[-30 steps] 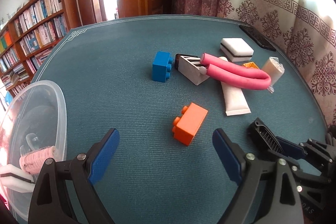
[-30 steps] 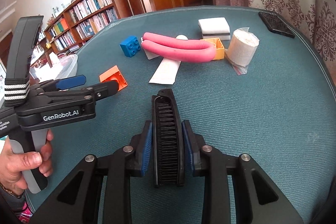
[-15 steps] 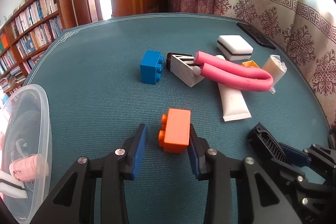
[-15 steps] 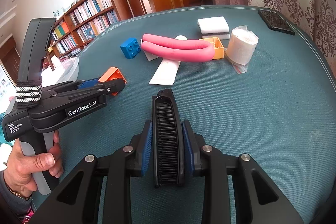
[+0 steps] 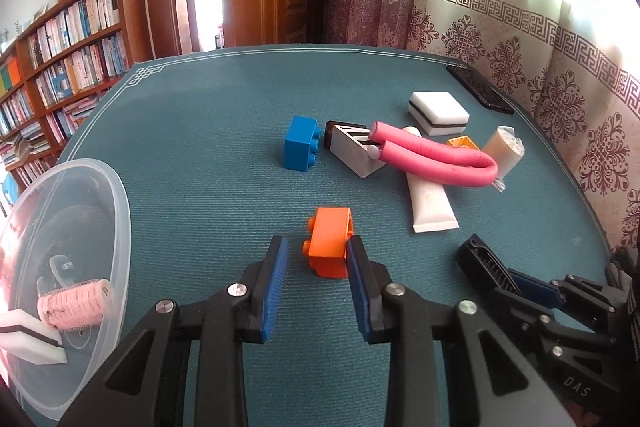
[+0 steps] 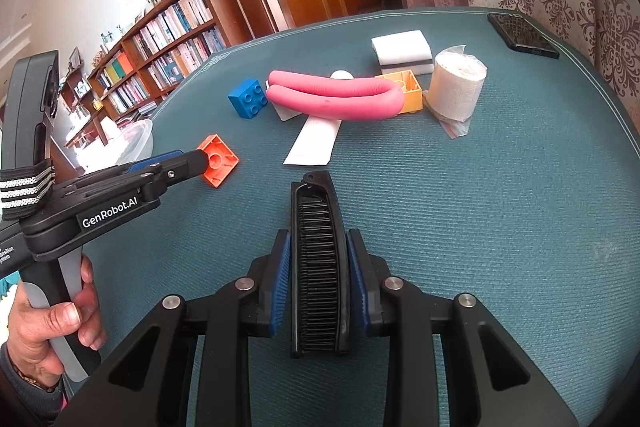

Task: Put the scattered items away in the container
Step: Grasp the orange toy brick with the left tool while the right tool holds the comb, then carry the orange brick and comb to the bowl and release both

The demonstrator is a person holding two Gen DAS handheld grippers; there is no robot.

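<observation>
An orange brick [image 5: 330,247] lies on its side on the teal table, studs to the left. My left gripper [image 5: 316,241] straddles it, narrowly open: the right pad touches the brick and a small gap shows at the left pad. From the right wrist the same brick [image 6: 218,165] sits at the left gripper's tip [image 6: 196,161]. My right gripper [image 6: 316,239] is shut on a black comb [image 6: 318,259], held just above the table. The clear plastic container [image 5: 120,211] stands at the left, holding a pink hair roller [image 5: 74,303] and a white sponge [image 5: 28,341].
Further back lie a blue brick [image 5: 300,149], a bent pink foam roller [image 5: 436,157], a white tube [image 5: 430,203], a white sponge [image 5: 438,107], a yellow brick [image 5: 464,143], a bandage roll [image 5: 504,151] and a phone [image 5: 480,87]. A hand [image 6: 52,323] holds the left gripper.
My left gripper moved forward over the orange brick and narrowed from wide open to just around it. The right gripper kept hold of the comb and barely moved.
</observation>
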